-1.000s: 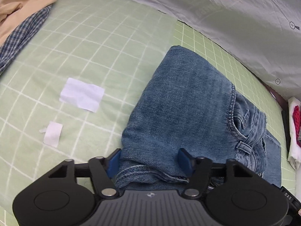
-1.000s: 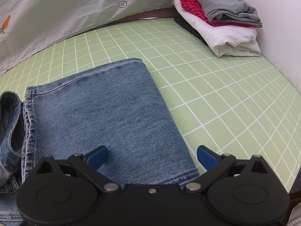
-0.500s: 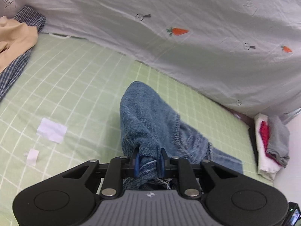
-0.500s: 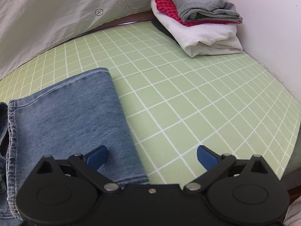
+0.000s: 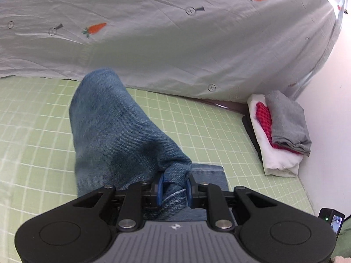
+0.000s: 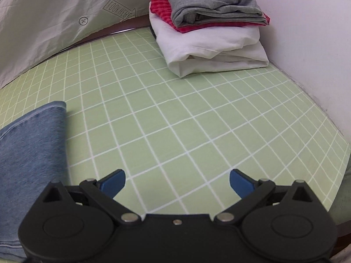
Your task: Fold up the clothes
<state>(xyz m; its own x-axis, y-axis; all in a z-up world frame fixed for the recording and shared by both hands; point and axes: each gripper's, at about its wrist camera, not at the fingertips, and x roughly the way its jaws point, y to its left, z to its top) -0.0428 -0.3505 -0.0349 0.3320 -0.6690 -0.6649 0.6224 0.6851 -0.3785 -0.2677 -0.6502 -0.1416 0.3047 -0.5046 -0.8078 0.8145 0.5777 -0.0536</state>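
Blue jeans (image 5: 114,131) lie on the green checked sheet (image 5: 33,135). My left gripper (image 5: 174,189) is shut on a bunched hem of the jeans, and the lifted denim drapes away from its blue pads toward the far side. A flat part of the jeans (image 5: 208,173) shows just beyond the jaws. In the right wrist view the jeans (image 6: 30,144) lie at the left edge. My right gripper (image 6: 176,180) stands open over the bare sheet (image 6: 175,114), to the right of the denim, with nothing between its fingers.
A stack of folded clothes (image 6: 210,28), white, red and grey, sits at the far right corner against a white wall (image 6: 307,32); the same stack (image 5: 283,131) shows in the left view. A grey carrot-print sheet (image 5: 175,32) hangs along the far side.
My left gripper closed on the jeans' hem and lifted it up and to the right, folding the denim over. My right gripper slid right off the jeans onto the sheet, staying open.
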